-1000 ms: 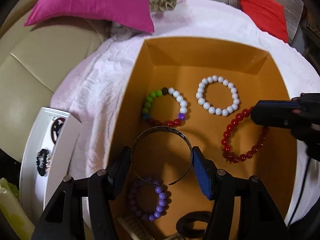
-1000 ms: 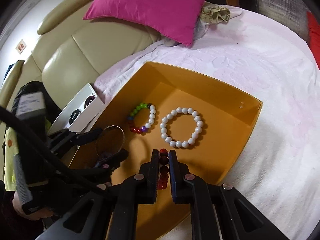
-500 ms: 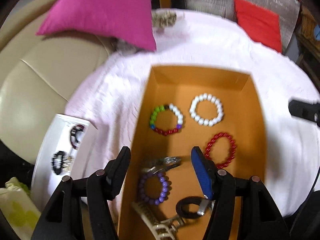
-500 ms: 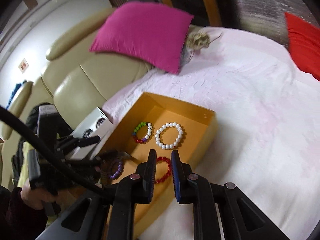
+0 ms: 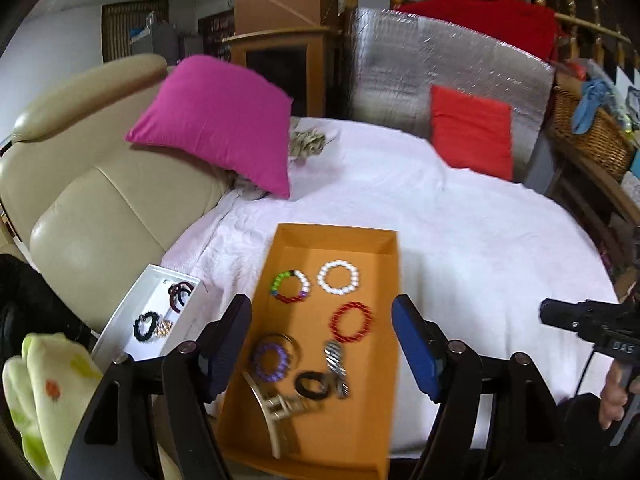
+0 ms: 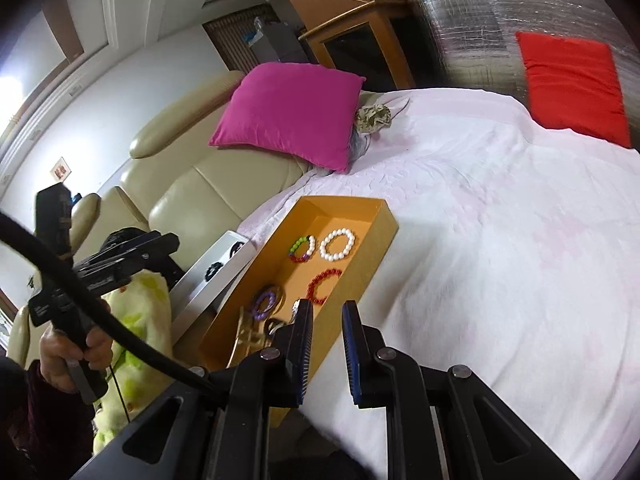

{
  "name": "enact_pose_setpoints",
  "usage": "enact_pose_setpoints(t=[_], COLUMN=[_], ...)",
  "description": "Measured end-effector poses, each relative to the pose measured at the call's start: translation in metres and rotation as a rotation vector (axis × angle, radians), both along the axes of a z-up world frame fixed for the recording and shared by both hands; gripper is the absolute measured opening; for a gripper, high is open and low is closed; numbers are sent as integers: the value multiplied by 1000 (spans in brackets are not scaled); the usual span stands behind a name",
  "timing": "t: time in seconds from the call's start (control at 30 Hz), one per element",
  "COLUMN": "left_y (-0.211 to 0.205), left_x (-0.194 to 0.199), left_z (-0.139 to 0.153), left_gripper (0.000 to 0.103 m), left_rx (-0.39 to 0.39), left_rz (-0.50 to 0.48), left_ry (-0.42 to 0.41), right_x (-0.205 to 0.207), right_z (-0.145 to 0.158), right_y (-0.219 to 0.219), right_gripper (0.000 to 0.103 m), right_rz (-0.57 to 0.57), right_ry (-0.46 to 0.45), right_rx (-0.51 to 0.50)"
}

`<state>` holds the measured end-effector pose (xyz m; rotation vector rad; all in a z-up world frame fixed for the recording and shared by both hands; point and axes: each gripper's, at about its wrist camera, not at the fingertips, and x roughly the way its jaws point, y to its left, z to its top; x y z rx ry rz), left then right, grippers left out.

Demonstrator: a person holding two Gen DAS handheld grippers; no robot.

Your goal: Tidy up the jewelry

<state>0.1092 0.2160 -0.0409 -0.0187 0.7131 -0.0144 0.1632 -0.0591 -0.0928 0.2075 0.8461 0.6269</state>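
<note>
An orange box (image 5: 384, 344) (image 6: 372, 256) lies on the pink-white bedspread. It holds a multicoloured bead bracelet (image 5: 291, 286), a white bead bracelet (image 5: 338, 278) (image 6: 337, 244), a red bead bracelet (image 5: 351, 322) (image 6: 320, 286), a purple bead bracelet (image 5: 271, 361) on a metal bangle (image 5: 290, 342), a black hair tie (image 5: 312, 384) and hair clips. My left gripper (image 5: 322, 346) is open and empty, high above the box. My right gripper (image 6: 326, 350) is nearly shut and empty, above the box's near right edge.
A white tray (image 5: 120, 328) with dark hair ties stands left of the box, beside a beige leather sofa (image 5: 100, 208). A magenta pillow (image 5: 216, 120) and a red cushion (image 5: 472, 132) lie at the back. A wicker basket (image 5: 588, 136) stands at far right.
Both grippers have pulled up and back from the box. The left gripper let go of the metal bangle, which now lies under the purple bracelet. The right gripper left the red bracelet in the box.
</note>
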Motion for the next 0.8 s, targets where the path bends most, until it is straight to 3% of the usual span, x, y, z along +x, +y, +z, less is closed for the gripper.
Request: enact_pose_setpoints(t=[0.17, 0.27, 0.3, 0.33, 0.7, 0.8], left_y=[-7, -8, -9, -11, -38, -47], left_x=[-49, -79, -86, -95, -151, -159], left_z=[1, -2, -3, -3, 6, 11], left_gripper=[77, 83, 83, 84, 85, 94], left_rx=[-39, -9, 7, 37, 212, 266], left_rz=[70, 136, 148, 168, 292, 310], left_ry=[-15, -19, -22, -29, -98, -132], right_x=[-37, -63, -71, -78, -162, -173], right_z=[11, 21, 23, 25, 50, 54], right_y=[2, 12, 16, 18, 40, 40], right_gripper=[19, 37, 50, 55, 55, 55], right_rz=[31, 56, 58, 60, -5, -29], right_ry=[-9, -36, -44, -53, -259, -290], right_rx=[24, 21, 17, 17, -77, -103])
